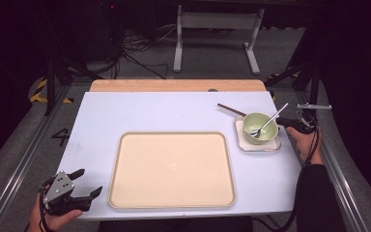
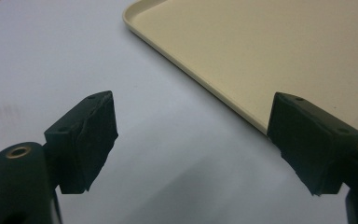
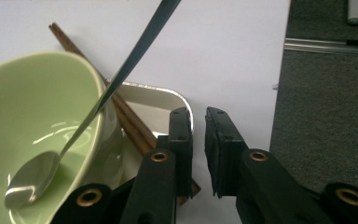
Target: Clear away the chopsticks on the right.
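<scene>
Right hand-held gripper (image 3: 196, 154) sits at the table's (image 1: 101, 121) right edge, jaws nearly together with a narrow gap and nothing between them. Just left of its tips lies the spoon (image 3: 74, 135), bowl end down inside the green bowl (image 3: 37, 93), handle leaning over the rim. That bowl stands on a small white tray (image 3: 168, 100), with brown chopsticks (image 3: 130, 123) running beside it under the gripper's left jaw. Left hand-held gripper (image 1: 88, 182) rests near the table's front left corner, jaws spread wide, beside the large beige tray (image 1: 171, 169).
</scene>
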A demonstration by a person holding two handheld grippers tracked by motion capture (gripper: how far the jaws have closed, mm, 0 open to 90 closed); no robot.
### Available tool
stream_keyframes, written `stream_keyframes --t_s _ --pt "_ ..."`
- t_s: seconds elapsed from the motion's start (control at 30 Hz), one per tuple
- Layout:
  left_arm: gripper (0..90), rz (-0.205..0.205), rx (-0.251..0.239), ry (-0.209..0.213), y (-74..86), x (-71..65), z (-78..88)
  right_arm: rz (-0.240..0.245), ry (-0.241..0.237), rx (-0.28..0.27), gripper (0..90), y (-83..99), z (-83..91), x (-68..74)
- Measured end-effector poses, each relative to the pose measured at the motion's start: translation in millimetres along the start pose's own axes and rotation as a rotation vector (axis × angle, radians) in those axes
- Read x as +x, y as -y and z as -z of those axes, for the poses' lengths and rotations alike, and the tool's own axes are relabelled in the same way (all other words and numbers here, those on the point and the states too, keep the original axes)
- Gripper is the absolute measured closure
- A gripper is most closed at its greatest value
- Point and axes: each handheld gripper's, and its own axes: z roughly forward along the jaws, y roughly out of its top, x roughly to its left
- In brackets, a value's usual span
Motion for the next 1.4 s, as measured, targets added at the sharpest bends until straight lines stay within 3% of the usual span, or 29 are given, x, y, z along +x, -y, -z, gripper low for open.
stream_keyframes --t_s 0.2,0.43,0.77,1.03,1.2,1.27,1.4 --pt "16.6 0.0 0.003 0.0 0.4 0.2 -0.4 0.007 -0.045 0.025 78.9 4.9 1.8 -2.9" --pt "16.5 0.005 0.008 0.001 -0.7 -0.7 -1.2 0.022 -0.062 0.026 76.8 6.6 3.8 -4.1" --pt "16.3 0.011 0.012 0.009 -1.3 -1.0 -2.7 0.031 -0.075 0.035 75.2 7.5 4.3 -5.8" --pt "16.3 0.019 -0.004 -0.001 -0.8 0.4 0.5 0.039 -0.064 0.083 72.9 4.5 -6.2 -5.3" --pt "16.2 0.027 -0.006 0.008 0.4 1.3 0.4 0.035 -0.074 0.079 77.4 4.5 -9.0 -4.4" --pt "16.2 0.021 -0.002 0.01 0.6 1.7 -0.5 0.052 -0.071 0.088 84.3 2.9 -9.5 -1.4" --pt "16.0 0.018 0.001 0.011 0.1 1.0 -0.7 0.068 -0.054 0.093 84.7 1.4 -9.0 1.0"
